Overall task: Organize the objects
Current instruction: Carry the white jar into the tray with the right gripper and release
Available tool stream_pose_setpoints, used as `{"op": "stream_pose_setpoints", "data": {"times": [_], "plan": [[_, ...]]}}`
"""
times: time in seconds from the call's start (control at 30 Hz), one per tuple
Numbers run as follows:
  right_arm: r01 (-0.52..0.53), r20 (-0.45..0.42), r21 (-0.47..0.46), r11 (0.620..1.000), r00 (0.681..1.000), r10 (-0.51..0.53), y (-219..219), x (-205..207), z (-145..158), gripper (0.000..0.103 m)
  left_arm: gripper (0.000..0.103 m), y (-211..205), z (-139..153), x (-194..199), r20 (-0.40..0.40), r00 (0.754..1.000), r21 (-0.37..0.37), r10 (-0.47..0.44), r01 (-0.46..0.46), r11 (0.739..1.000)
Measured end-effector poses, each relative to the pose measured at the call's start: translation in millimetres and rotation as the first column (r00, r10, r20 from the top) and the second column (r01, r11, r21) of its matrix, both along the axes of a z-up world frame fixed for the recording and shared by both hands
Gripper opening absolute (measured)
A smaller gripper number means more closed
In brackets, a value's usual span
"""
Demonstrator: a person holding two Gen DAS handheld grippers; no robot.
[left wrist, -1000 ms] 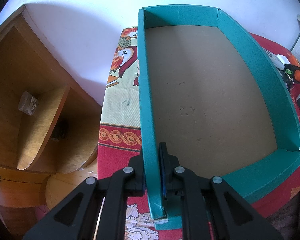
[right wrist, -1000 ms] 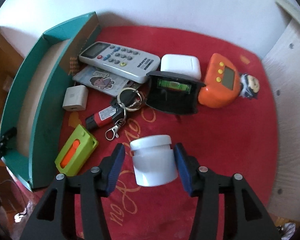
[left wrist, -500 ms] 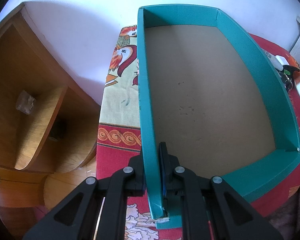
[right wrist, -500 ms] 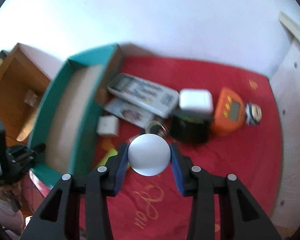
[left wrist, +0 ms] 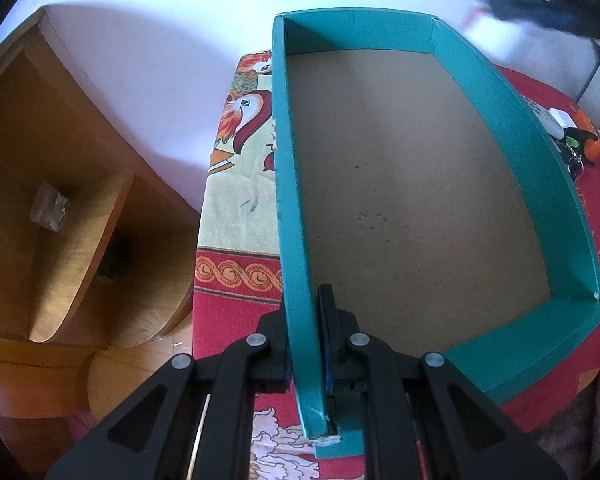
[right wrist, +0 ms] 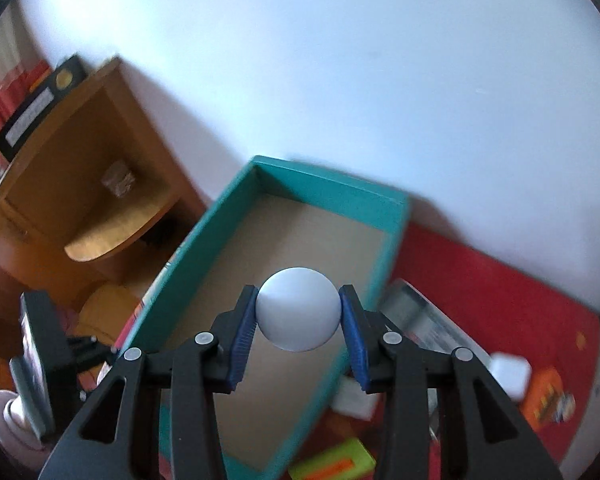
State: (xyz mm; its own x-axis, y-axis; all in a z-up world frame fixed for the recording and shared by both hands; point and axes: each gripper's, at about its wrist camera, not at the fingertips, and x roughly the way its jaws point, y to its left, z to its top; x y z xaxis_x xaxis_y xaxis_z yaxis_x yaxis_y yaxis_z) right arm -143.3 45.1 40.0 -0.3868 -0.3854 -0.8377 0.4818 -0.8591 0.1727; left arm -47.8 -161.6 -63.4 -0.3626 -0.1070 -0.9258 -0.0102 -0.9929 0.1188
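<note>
Left wrist view, jaws: the left gripper at bottom centre is clenched on the near left wall of the teal box, one finger outside the wall and one inside, nearly no gap besides the cardboard.
Left wrist view, box: open-topped, teal walls, bare brown cardboard floor, nothing lying inside; it fills the centre and right of the frame, and its near corner looks frayed white.
Left wrist view, surface: a red patterned cloth with bird prints carries the box; a wooden shelf unit stands at left.
Left wrist view, far right: small items sit just beyond the box's right wall, a white case and something orange among them, too small to tell more.
Left wrist view, upper right: a dark blurred shape, cannot tell what.

Right wrist view, jaws: the right gripper at lower centre is grasping a white jar, blue pads pressed on both its sides, jaws partly apart around it.
Right wrist view, jar: seen end-on as a smooth white round face, held in the air in front of the box's brown floor.
Right wrist view, box: the teal box runs from centre to bottom, tilted in frame.
Right wrist view, lower right: blurred clutter on red cloth, a lime-green item with an orange stripe at bottom.
Right wrist view, lower left: the other gripper's dark body at the box's near corner.
</note>
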Motion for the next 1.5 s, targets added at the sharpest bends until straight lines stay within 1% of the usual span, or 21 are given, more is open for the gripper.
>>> {"op": "stream_pose_setpoints", "data": {"times": [0.03, 0.13, 0.37, 0.57, 0.73, 0.8, 1.2, 1.3, 1.37, 1.5], "plan": [[-0.024, 0.007, 0.010, 1.000, 1.000, 0.024, -12, -9, -4, 0.042, 0.009, 0, 1, 1, 0.001, 1.000, 0.003, -0.004, 0.004, 1.000], [-0.056, 0.014, 0.044, 0.997, 0.998, 0.055, -39, -31, -18, 0.042, 0.009, -1, 1, 0, 0.005, 1.000, 0.011, -0.011, 0.011, 1.000], [-0.084, 0.033, 0.063, 0.995, 0.996, 0.082, -81, -74, -48, 0.042, 0.009, -4, 3, -4, 0.008, 1.000, 0.008, -0.011, 0.011, 1.000], [-0.105, 0.007, 0.095, 0.990, 0.994, 0.105, -99, -88, -61, 0.042, 0.009, -3, 3, -6, 0.006, 1.000, 0.011, -0.009, 0.009, 1.000], [-0.112, 0.003, 0.126, 0.986, 0.994, 0.112, -103, -89, -72, 0.042, 0.009, -4, 4, -5, 0.006, 1.000, 0.012, -0.009, 0.009, 1.000], [-0.116, -0.009, 0.127, 0.985, 0.993, 0.118, -103, -87, -72, 0.042, 0.009, -3, 5, -3, 0.006, 1.000, 0.015, -0.007, 0.007, 1.000], [-0.114, -0.017, 0.142, 0.983, 0.993, 0.117, -105, -85, -70, 0.042, 0.009, -1, 5, -3, 0.004, 1.000, 0.015, -0.004, 0.004, 1.000], [-0.098, 0.000, 0.106, 0.990, 0.995, 0.098, -100, -84, -66, 0.045, 0.009, -3, 5, 0, 0.004, 1.000, 0.017, -0.004, 0.004, 1.000], [-0.092, 0.005, 0.080, 0.992, 0.996, 0.092, -94, -80, -59, 0.050, 0.009, -2, 5, -1, 0.003, 1.000, 0.017, -0.004, 0.004, 1.000], [-0.090, -0.010, 0.049, 0.995, 0.996, 0.091, -79, -66, -41, 0.051, 0.009, -1, 5, -1, 0.001, 1.000, 0.019, -0.005, 0.005, 1.000]]}}
